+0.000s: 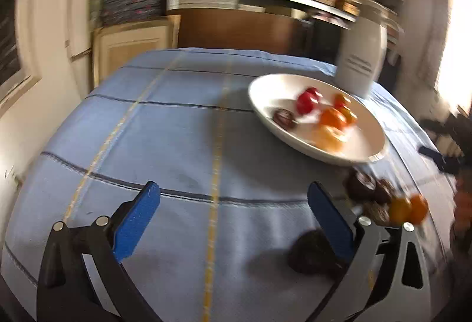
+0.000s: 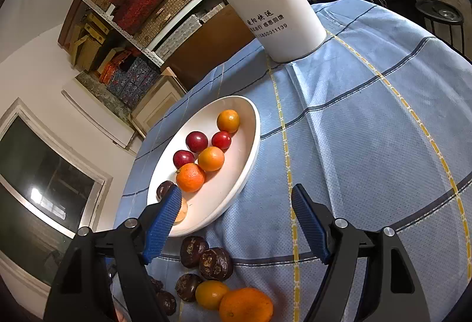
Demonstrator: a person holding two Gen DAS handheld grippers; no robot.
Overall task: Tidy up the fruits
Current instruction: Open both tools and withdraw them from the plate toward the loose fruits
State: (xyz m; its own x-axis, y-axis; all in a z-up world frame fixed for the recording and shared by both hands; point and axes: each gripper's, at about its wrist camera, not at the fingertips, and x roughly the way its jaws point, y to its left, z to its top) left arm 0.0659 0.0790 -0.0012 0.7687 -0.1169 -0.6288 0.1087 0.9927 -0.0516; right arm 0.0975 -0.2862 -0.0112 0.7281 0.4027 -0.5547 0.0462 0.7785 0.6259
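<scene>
Left gripper: the left gripper (image 1: pixel 233 204) is hovering with its blue fingers (image 1: pixel 137 221) spread wide, holding nothing; a dark round fruit (image 1: pixel 312 255) is lying on the cloth just beside the inner face of the right-hand finger, and contact is too blurred to tell.
Right gripper: the right gripper (image 2: pixel 236 218) is also gaping wide and gripping nothing; its left-hand finger (image 2: pixel 163 223) is overlapping the near rim of the bowl.
Bowl: a white oval bowl (image 2: pixel 247 127) is sitting on the blue checked tablecloth (image 2: pixel 368 145), its long axis running from 7 o'clock to 1 o'clock in the right wrist view.
Fruit in the bowl: three oranges (image 2: pixel 190 177), three red plums (image 2: pixel 196 141), one dark brown fruit (image 2: pixel 164 188) at the bowl's 7 o'clock end, and a pale piece partly hidden behind the finger.
Fruit on the cloth: at 6 o'clock from the bowl, two oranges (image 2: pixel 246 305) and at least four dark wrinkled fruits (image 2: pixel 215 263) are clustering together, touching.
Flask: a white flask (image 2: pixel 265 6) is standing upright at 12 o'clock beyond the bowl.
Background: shelves (image 2: pixel 141 6) of stacked boxes.
</scene>
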